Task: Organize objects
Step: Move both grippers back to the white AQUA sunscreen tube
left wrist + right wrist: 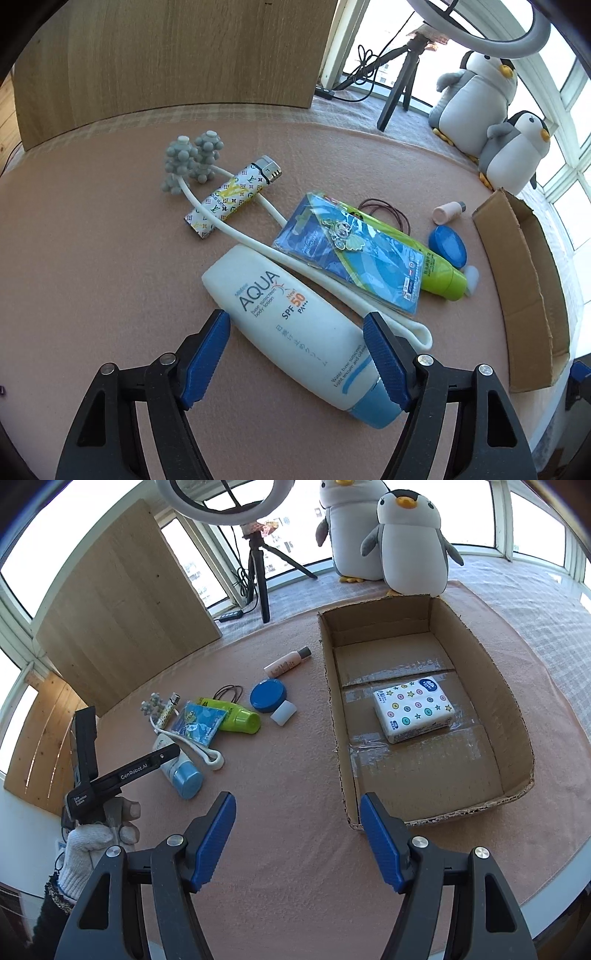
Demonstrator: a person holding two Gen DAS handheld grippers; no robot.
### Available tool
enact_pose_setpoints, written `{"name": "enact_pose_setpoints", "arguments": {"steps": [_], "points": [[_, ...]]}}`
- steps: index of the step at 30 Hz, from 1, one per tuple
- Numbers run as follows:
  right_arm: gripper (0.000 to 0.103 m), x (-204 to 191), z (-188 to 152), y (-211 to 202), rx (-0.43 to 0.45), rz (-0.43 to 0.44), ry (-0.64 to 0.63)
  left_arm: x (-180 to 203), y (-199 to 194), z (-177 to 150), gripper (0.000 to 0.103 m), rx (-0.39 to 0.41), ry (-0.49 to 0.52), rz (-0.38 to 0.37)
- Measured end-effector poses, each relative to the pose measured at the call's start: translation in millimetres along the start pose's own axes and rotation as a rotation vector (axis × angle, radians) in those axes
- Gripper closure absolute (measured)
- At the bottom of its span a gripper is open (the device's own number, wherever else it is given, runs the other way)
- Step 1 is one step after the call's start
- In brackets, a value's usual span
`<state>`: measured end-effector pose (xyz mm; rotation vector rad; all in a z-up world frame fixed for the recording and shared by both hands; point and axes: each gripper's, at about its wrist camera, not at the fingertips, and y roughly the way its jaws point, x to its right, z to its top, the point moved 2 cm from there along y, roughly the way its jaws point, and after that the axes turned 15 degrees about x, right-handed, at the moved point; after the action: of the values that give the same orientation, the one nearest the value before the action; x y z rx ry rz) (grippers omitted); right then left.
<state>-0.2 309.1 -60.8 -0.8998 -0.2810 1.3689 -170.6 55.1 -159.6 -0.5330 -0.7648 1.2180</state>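
Observation:
A white AQUA sunscreen tube (295, 325) with a blue cap lies on the pink mat (92, 277). My left gripper (295, 354) is open, one blue finger on each side of the tube's lower half. Behind the tube lie a white-handled massager with grey knobbed balls (192, 162), a patterned lighter (232, 195), a blue packet (351, 247), a green tube (439, 273), a blue round tin (448, 245) and a small pink bottle (447, 212). My right gripper (297, 834) hovers open and empty by the front left corner of the cardboard box (332, 709), which holds a tissue pack (413, 710).
A gloved hand (88, 845) holds the left gripper at the left. Two plush penguins (406, 542) sit behind the box. A ring light on a tripod (258, 572) and a wooden board (122, 616) stand at the back. Brown hair ties (391, 214) and a white cap (282, 712) lie among the items.

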Motion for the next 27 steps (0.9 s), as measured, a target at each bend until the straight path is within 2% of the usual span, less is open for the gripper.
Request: {"name": "enact_pose_setpoints", "arguments": {"steps": [1, 4, 6, 10, 16, 19, 21, 24, 27], "points": [[0.037, -3.1, 0.4, 0.9, -0.002, 0.002, -0.007, 0.8, 2.3, -7.2, 0.025, -0.021, 0.004, -0.009], [0.037, -11.6, 1.3, 2.1, -0.006, 0.012, -0.025, 13.5, -1.6, -19.6, 0.025, -0.002, 0.093, 0.019], [0.037, -16.5, 1.5, 2.2, -0.005, 0.019, -0.037, 17.8, -4.3, -25.3, 0.026, 0.003, 0.113, 0.019], [0.037, -21.4, -0.9, 1.8, -0.006, 0.031, -0.051, 21.8, -12.3, -35.7, 0.029, 0.011, 0.098, -0.001], [0.037, -15.5, -6.5, 8.1, -0.020, 0.021, -0.028, 32.1, -27.2, -53.0, 0.037, -0.017, 0.058, -0.100], [0.037, -15.5, -8.4, 10.7, -0.027, 0.023, -0.029, 35.1, -34.4, -59.7, 0.038, -0.026, 0.046, -0.106], [0.037, -16.2, -8.9, 11.1, -0.026, 0.028, -0.031, 32.0, -41.7, -59.8, 0.038, -0.026, 0.009, -0.119], [0.037, -18.1, -9.4, 12.3, -0.027, 0.036, -0.032, 25.5, -53.9, -50.6, 0.038, 0.015, -0.012, -0.098], [0.037, -21.3, -11.5, 13.3, -0.033, 0.043, -0.033, 18.0, -47.6, -30.3, 0.038, 0.030, -0.014, -0.055]]}}
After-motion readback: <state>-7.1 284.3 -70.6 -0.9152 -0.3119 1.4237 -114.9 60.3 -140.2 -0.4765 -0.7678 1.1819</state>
